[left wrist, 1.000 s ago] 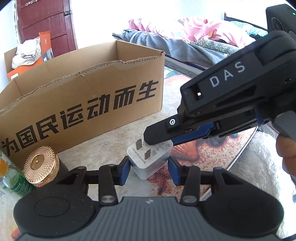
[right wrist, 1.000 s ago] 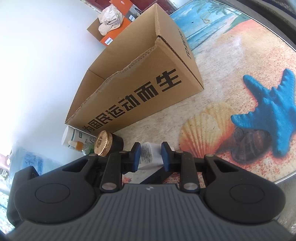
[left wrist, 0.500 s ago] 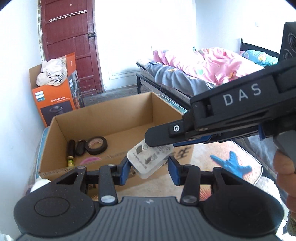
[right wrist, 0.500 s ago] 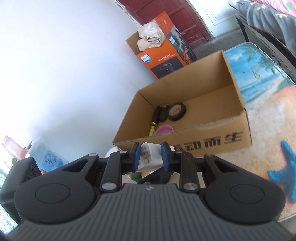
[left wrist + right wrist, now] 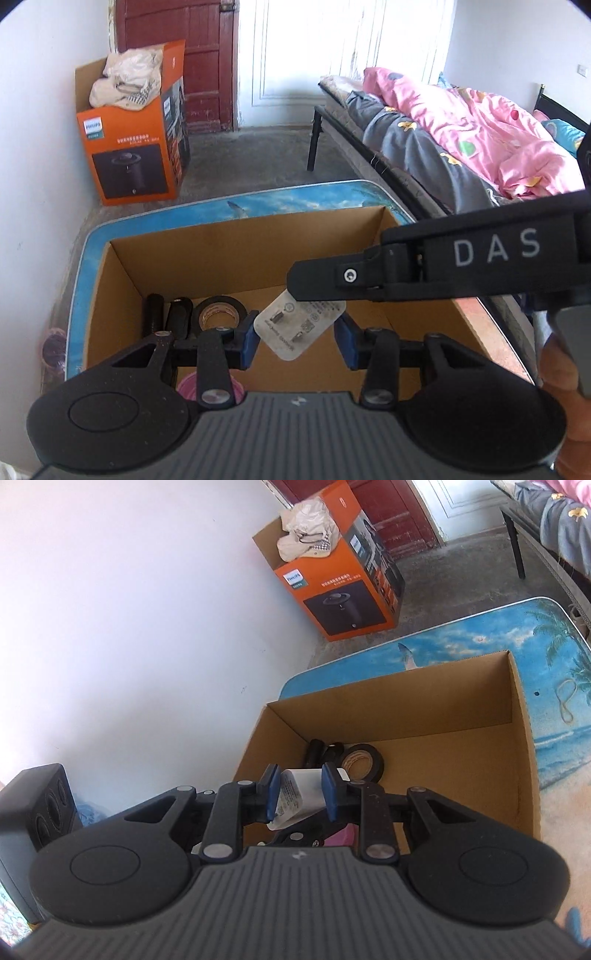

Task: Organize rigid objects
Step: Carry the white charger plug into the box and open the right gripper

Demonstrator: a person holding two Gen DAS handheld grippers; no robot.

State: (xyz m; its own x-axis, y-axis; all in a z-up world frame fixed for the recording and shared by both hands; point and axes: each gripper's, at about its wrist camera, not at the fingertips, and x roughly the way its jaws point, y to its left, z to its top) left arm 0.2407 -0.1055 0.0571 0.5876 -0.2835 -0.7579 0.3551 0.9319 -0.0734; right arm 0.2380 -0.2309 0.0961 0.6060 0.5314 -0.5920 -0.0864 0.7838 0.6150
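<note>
A white plug adapter (image 5: 301, 326) hangs over the open cardboard box (image 5: 236, 258). My right gripper (image 5: 301, 794) is shut on the adapter (image 5: 299, 797); its black finger crosses the left wrist view (image 5: 332, 278). My left gripper (image 5: 297, 341) is open, its blue pads on either side of the adapter without touching it. In the box lie a black tape roll (image 5: 219, 314), two dark cylinders (image 5: 155, 314) and a pink item (image 5: 188, 384). The tape roll also shows in the right wrist view (image 5: 364, 762).
The box stands on a table with a beach-print top (image 5: 554, 642). An orange Philips carton (image 5: 136, 147) stands on the floor by a red door. A bed with a pink quilt (image 5: 480, 122) is at the right. A white wall is at the left.
Both grippers have risen from the table and moved over the box with the adapter. The box interior has come into view below them.
</note>
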